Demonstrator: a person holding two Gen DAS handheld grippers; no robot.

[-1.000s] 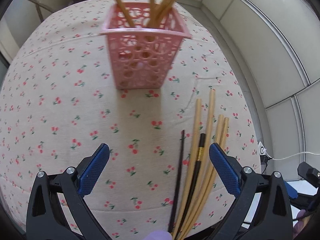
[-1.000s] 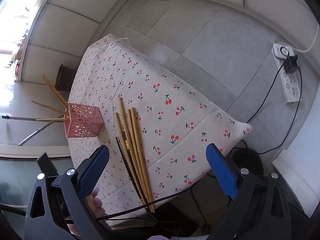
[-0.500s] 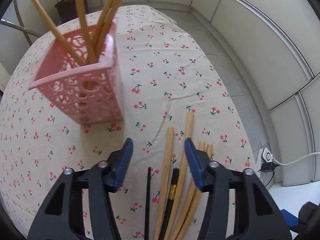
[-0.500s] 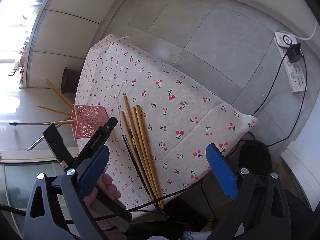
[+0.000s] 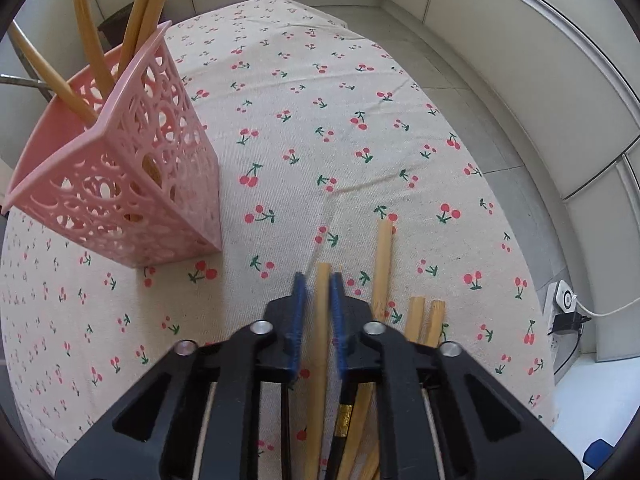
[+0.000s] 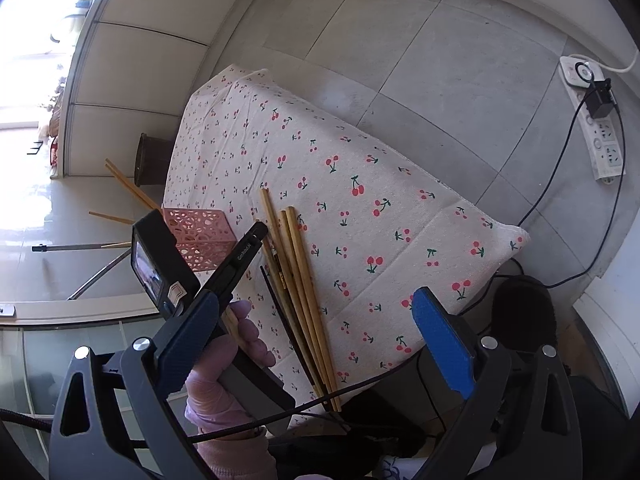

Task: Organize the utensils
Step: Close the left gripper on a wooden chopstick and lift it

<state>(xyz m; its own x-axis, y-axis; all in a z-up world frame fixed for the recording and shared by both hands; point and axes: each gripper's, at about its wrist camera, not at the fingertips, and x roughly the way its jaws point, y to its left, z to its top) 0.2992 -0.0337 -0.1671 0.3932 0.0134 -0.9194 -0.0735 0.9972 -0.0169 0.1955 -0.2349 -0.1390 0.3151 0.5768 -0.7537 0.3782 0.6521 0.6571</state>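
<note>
Pinching one wooden chopstick [image 5: 320, 320] off the loose pile at the surface's near edge, left gripper [image 5: 318, 312] fingers squeeze it, bound for the pink basket [image 5: 132, 184]; right gripper [image 6: 316, 328] fingers spread, idle above.

- The basket [image 5: 132, 184] stands on the bench [image 5: 328, 112], with several chopsticks [image 5: 86, 36] upright in it.
- Right of the basket, loose chopsticks [image 6: 298, 280] lie side by side on the bench.
- The left hand-held gripper [image 5: 317, 316] closes around the leftmost wooden chopstick [image 5: 320, 344].
- The power strip [image 6: 596, 120] lies on the floor, beyond the bench.
</note>
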